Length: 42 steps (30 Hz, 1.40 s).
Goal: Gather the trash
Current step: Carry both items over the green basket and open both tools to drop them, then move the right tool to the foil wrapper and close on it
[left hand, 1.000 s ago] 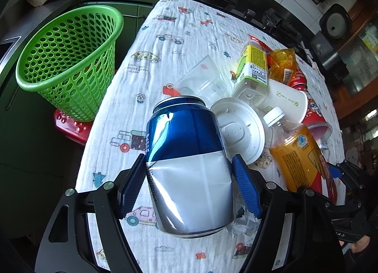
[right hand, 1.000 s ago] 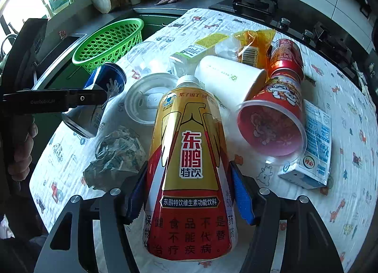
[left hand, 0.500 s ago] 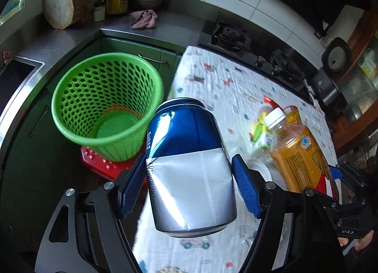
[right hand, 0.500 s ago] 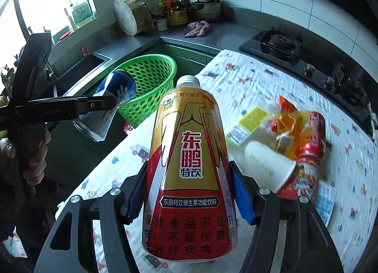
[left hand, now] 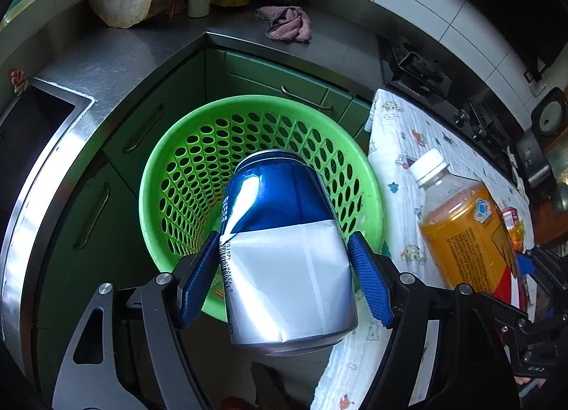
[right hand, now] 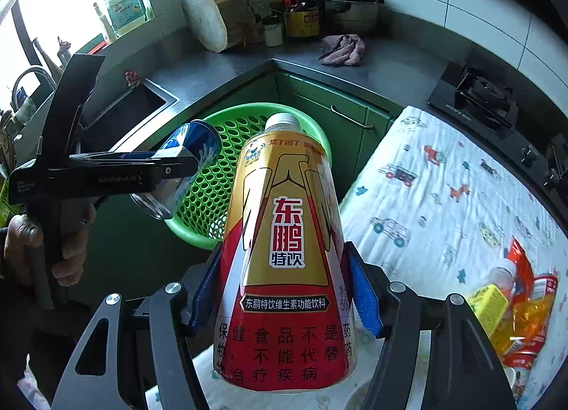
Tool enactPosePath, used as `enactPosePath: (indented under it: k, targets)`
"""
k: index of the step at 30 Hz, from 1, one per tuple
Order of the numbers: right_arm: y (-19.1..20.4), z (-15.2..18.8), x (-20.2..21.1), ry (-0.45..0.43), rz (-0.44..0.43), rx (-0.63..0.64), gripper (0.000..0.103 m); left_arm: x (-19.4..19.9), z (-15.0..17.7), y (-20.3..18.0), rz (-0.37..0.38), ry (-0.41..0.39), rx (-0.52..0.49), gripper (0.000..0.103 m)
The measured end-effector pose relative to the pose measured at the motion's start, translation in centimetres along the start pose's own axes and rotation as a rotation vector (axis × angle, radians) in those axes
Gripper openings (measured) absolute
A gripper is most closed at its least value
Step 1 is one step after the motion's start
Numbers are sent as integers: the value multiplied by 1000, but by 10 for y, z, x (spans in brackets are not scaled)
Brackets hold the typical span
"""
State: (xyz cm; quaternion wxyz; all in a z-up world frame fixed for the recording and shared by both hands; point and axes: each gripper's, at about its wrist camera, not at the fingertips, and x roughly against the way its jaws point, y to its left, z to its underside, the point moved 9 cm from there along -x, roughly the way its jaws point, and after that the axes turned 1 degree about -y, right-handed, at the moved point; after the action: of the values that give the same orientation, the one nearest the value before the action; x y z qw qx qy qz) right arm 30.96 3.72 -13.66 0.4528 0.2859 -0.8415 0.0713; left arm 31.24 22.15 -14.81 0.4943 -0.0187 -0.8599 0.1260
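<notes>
Gripping: left gripper [left hand: 284, 268] jaws clamped blue can [left hand: 280, 232] ahead above green basket [left hand: 170, 175], right gripper [right hand: 287, 289] jaws clamped bottle [right hand: 284, 253]; can's release wanted centring over the basket mouth first.

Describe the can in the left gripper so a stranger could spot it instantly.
Find the round green perforated plastic basket beside the dark green cabinets. Right over its mouth hangs a blue-and-silver aluminium drink can, clamped between blue-padded fingers. The only other held item is a gold-and-red labelled plastic bottle.
</notes>
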Motion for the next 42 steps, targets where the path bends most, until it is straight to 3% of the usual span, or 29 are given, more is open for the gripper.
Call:
enactPosePath:
  k: [10, 22, 26, 32, 42]
  targets:
    - [18, -27, -67, 82, 25, 4, 63, -26, 0, 30, 7, 51, 36, 73]
    - [22, -31, -99, 124, 35, -12, 63, -32, -3, 42, 28, 51, 70, 80]
    - [29, -36, -100, 113, 26, 2, 65, -26, 0, 47, 30, 41, 78, 80]
    - [37, -41, -88, 75, 35, 29, 76, -11, 7, 58, 23, 23, 103, 81]
    - [27, -24, -31, 9, 35, 24, 79, 24, 26, 51, 2, -15, 103, 82]
